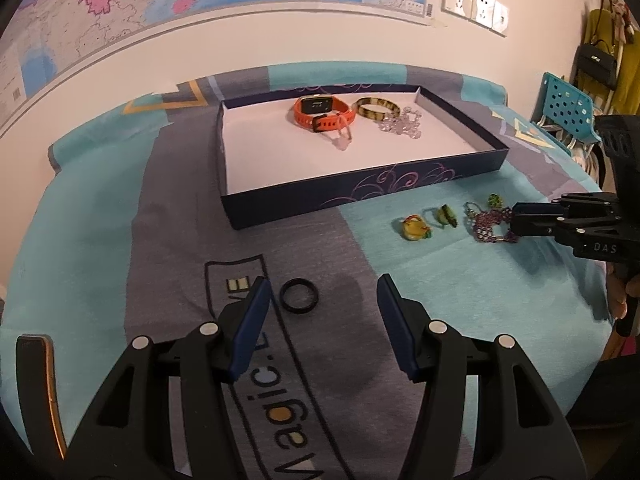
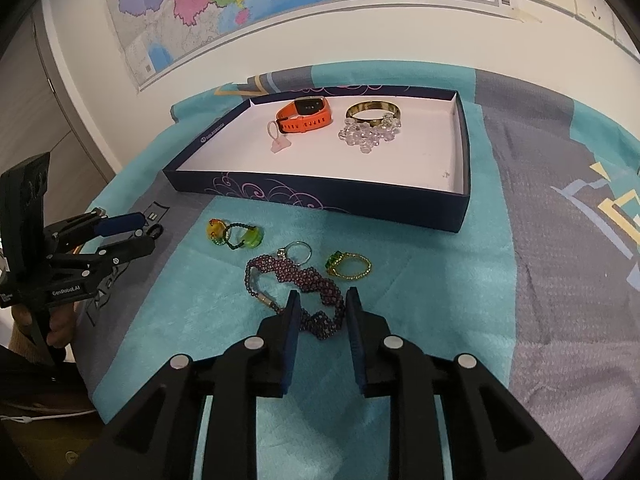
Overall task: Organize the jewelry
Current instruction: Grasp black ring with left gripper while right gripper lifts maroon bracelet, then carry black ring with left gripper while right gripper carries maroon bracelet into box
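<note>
A dark blue box tray (image 1: 360,194) (image 2: 320,196) holds an orange watch (image 1: 324,114) (image 2: 306,116), a gold bangle (image 1: 378,108) (image 2: 374,114), a clear bead bracelet (image 2: 370,134) and a pink ring (image 2: 280,142). A black ring (image 1: 299,295) (image 2: 154,232) lies on the cloth just ahead of my open left gripper (image 1: 322,292) (image 2: 134,236). My right gripper (image 2: 322,300) (image 1: 514,220) is open with its jaws on either side of a purple bead bracelet (image 2: 296,280) (image 1: 490,224). Near it lie a silver ring (image 2: 298,252), a green-stone gold ring (image 2: 348,266), and yellow and green rings (image 2: 234,236) (image 1: 428,224).
A teal and grey cloth (image 1: 120,220) (image 2: 540,280) covers the table. A map (image 1: 160,8) (image 2: 240,4) hangs on the wall behind. A blue chair (image 1: 568,112) and hanging bags (image 1: 600,60) stand at the right.
</note>
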`<state>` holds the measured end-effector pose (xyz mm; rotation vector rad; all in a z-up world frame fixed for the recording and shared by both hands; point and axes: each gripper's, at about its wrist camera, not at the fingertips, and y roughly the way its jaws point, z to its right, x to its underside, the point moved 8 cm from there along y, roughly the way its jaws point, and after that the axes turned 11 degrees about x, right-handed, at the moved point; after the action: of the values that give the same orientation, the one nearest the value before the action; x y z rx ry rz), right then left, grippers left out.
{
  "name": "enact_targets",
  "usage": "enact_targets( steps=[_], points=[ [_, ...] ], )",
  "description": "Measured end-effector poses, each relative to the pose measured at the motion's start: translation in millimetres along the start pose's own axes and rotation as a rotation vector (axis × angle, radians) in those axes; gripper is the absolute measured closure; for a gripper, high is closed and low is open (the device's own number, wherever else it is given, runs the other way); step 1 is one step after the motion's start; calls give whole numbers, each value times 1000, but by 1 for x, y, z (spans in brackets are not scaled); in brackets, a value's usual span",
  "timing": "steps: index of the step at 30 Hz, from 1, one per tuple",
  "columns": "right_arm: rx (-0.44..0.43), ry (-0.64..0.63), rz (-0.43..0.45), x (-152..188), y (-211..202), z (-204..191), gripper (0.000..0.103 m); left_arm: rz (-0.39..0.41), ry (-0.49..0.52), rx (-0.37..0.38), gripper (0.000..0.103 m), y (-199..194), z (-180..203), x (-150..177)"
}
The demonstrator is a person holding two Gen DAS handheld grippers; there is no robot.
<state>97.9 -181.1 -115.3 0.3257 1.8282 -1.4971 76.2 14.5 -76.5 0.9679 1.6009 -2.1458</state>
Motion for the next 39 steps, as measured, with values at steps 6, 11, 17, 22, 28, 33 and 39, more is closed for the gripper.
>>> enact_targets(
  steps=[6,11,17,22,28,33,39],
  points=[
    [21,-22,0,-1,2,-2,96,-35,-28,24,59,8,-4,5],
    [21,-21,3,-1,1,-2,97,-42,-22,1,69,9,-5,6],
    [17,-22,13,-3,-2,-3,97,-41,4,-13,80,9,-1,6],
    [10,-17,27,-5,-7,-3,97,-39,6,-4,80,9,2,5],
    [-1,-29,48,-11,-14,-7,97,-34,11,12,80,8,8,5],
    [-3,-48,71,-18,-21,-12,97,-24,22,25,80,5,14,3],
    [-3,-74,93,-26,-28,-19,98,-11,27,41,80,3,18,-2]
  ],
)
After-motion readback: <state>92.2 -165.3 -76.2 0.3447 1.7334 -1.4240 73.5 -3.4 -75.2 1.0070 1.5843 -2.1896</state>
